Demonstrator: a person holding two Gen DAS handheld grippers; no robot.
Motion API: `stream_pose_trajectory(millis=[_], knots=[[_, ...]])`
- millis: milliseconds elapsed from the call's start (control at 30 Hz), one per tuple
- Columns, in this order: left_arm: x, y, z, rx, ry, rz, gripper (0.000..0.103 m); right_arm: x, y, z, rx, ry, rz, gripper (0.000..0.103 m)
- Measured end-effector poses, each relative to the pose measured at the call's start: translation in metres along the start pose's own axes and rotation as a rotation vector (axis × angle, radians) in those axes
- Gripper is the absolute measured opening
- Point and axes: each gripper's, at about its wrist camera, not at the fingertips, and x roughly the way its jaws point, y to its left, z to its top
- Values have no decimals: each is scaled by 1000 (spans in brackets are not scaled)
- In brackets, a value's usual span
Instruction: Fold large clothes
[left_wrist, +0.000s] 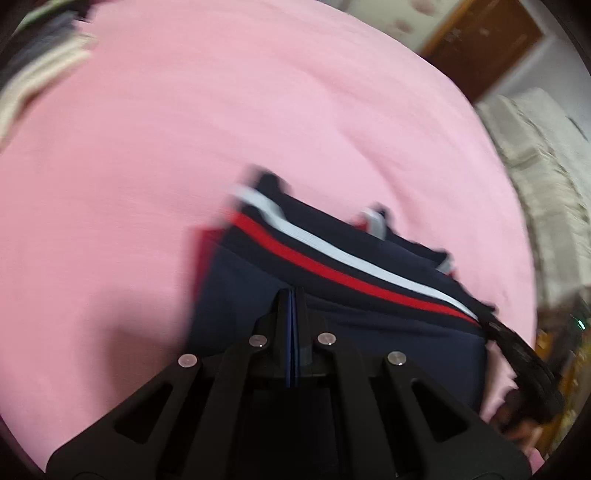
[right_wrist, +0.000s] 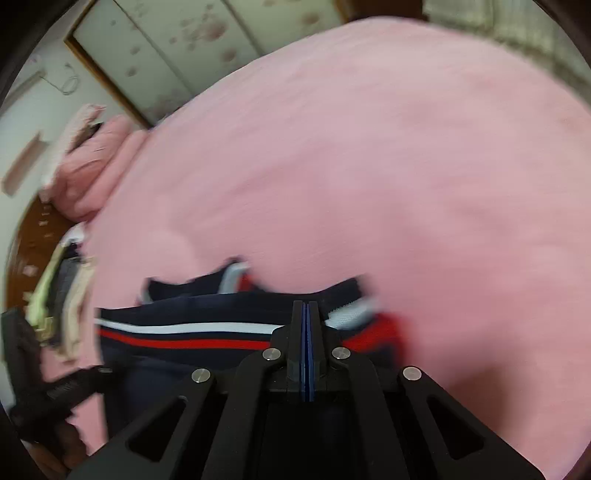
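garment: navy garment (left_wrist: 332, 291) with a white stripe (left_wrist: 332, 251) and a red stripe (left_wrist: 332, 273) running side by side, plus a red panel (left_wrist: 207, 247) at one edge; lying on the pink bedsheet (left_wrist: 184, 147), near the bottom middle of both views, blurred
garment, right view: same navy garment (right_wrist: 192, 306), stripes run left to right, ribbed white and red edge (right_wrist: 354, 314) just right of the fingers
left gripper: left gripper (left_wrist: 291, 295) fingers pressed together, blue pads touching, tips sitting on the navy cloth; whether any cloth is pinched between them, can't tell
right gripper: right gripper (right_wrist: 306, 308) fingers also together, pads meeting, tips at the garment's upper edge; pinch on fabric unclear
other gripper seen: black gripper body (left_wrist: 524, 362) at the garment's right edge in left view; black gripper body (right_wrist: 48, 387) at its left edge in right view
bed: pink sheet fills most of both frames, garment the only thing on its middle
clothes pile: stack of folded clothes (right_wrist: 70, 291) at the bed's left edge, grey and pale layers; also top-left in left view (left_wrist: 40, 74)
pillow area: pink bundle (right_wrist: 92, 166) at the bed's far left corner
surroundings: wooden door (left_wrist: 480, 44), pale quilted cover (left_wrist: 546, 177) beside the bed, floral-print panel (right_wrist: 184, 48)
containers: can't make any out
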Motion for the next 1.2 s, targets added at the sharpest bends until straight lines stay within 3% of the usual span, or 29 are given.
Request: stream_pose_trajectory(millis=[67, 133, 200, 233, 333, 433, 500, 533, 633, 700, 800, 900, 967, 1100, 1200], knots=[[-6, 15, 5, -63, -23, 44, 1, -9, -5, 1, -9, -36, -90, 0], [-7, 21, 7, -91, -33, 48, 1, -15, -2, 3, -3, -66, -115, 0], [-13, 11, 7, -64, -64, 58, 1, -21, 13, 4, -27, -104, -149, 0], [-20, 7, 7, -39, -76, 45, 1, -25, 20, 4, -41, -118, -126, 0], [-26, -26, -1, 49, -66, -74, 1, -23, 51, -3, -47, -80, 74, 0], [-12, -60, -17, 90, 17, -185, 1, 6, 71, -18, 87, 98, 303, 0], [1, -73, -25, 108, 70, -172, 1, 37, 87, -46, 243, 218, 386, 0], [8, -78, -30, 112, 93, -148, 1, 46, 89, -55, 286, 257, 388, 0], [26, -70, -42, 101, 147, -19, 1, 60, 90, -72, 311, 284, 360, 0], [21, -49, -46, 34, 126, -70, 1, 56, 90, -74, 250, 256, 323, 0], [13, -26, -47, -45, 102, -99, 1, 42, 71, -69, 137, 191, 164, 0], [7, -15, -46, -65, 84, -73, 1, 34, 37, -65, 214, 167, 197, 0], [4, -14, -44, -44, 60, -8, 1, 32, 26, -62, 215, 142, 89, 0], [-4, -3, -41, -67, 46, 49, 1, 34, 2, -61, 353, 133, -27, 0], [-17, 3, -42, -105, 17, 101, 3, 35, -1, -58, 373, 112, -112, 0]])
